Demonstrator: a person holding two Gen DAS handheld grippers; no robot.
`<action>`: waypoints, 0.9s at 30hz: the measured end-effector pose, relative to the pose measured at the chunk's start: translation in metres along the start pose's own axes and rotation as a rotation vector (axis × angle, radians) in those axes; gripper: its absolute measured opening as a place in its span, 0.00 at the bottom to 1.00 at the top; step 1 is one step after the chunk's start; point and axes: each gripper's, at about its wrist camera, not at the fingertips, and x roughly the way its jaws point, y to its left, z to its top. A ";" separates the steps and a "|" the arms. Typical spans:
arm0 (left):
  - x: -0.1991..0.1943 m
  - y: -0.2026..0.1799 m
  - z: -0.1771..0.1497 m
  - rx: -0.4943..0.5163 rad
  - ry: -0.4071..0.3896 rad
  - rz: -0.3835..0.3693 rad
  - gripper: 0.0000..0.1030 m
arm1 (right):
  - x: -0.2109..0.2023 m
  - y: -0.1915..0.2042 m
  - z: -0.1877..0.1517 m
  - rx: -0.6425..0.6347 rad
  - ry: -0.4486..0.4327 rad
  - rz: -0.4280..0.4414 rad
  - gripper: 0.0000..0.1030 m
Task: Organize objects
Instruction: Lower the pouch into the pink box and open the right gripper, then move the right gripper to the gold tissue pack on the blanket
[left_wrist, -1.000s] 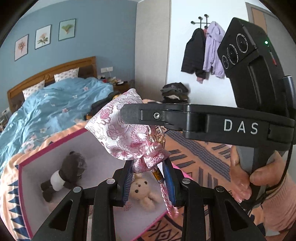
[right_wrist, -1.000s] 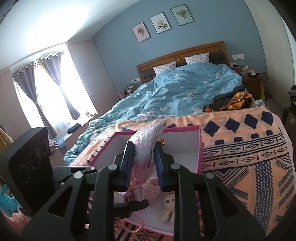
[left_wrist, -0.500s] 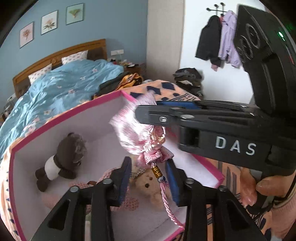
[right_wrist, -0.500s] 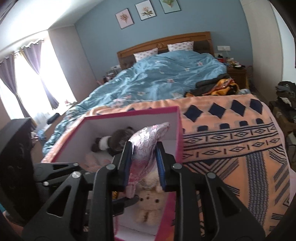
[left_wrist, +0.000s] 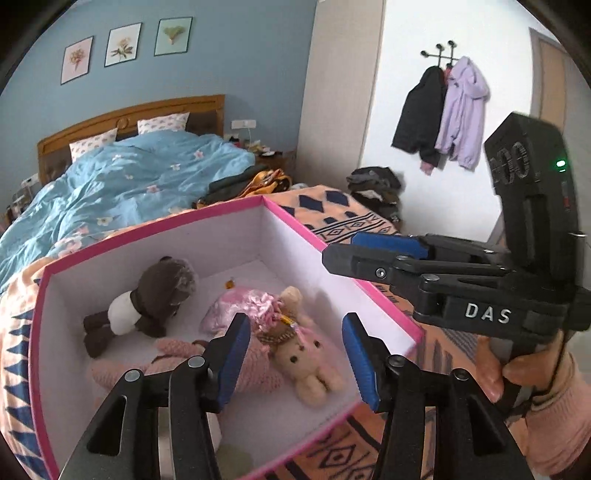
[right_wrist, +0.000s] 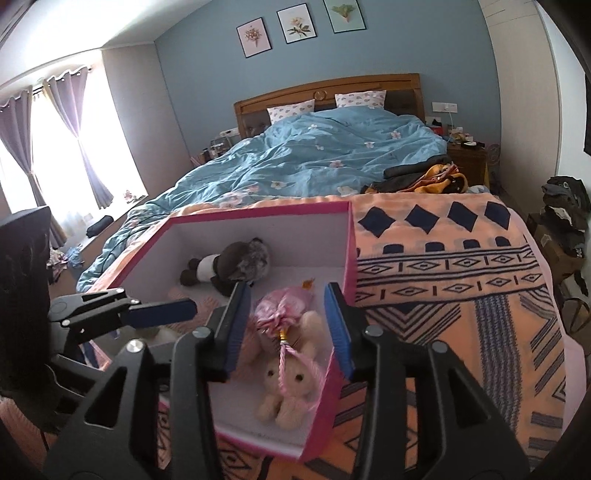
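1. The left tongs (left_wrist: 293, 363) were seen spread wide and holding nothing, hovering above the near part of the pink box (left_wrist: 306, 236).
2. The right tongs (right_wrist: 288, 326) were likewise spread apart and empty, poised over the box's near right corner; in the left wrist view they (left_wrist: 341, 254) reached in from the right, above the box's right wall.
3. The pink brocade pouch (right_wrist: 282, 308) was found lying inside the box, directly below and between the right tongs' fingers, free of both tools. Its tasselled cord (right_wrist: 286, 356) was draped over the cream teddy bear (right_wrist: 291, 387) lying nearer the tongs.
4. Beyond the pouch, towards the far wall of the box, a dark brown plush animal (left_wrist: 147, 302) was lying on its side. To the left of the left tongs, a pink knitted item (left_wrist: 170, 365) was partly hidden under the fingers.
5. The box was resting on an orange patterned blanket (right_wrist: 454, 280), with the bed (right_wrist: 332, 147) farther ahead.
6. The placing of the pouch was judged done, since it lay inside and unheld. Four soft items were counted in the box. No loose item was seen on the blanket in either view, so whether anything was left to gather could not be told; no lid was visible.
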 end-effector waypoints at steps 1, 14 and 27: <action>-0.004 0.000 -0.002 0.001 -0.007 -0.005 0.57 | -0.004 0.001 -0.003 0.006 -0.001 0.014 0.44; -0.069 -0.014 -0.040 -0.009 -0.110 -0.022 0.69 | -0.054 0.016 -0.035 0.046 -0.019 0.164 0.50; -0.077 -0.040 -0.077 -0.004 -0.094 0.003 0.78 | -0.083 0.034 -0.073 0.023 0.007 0.221 0.60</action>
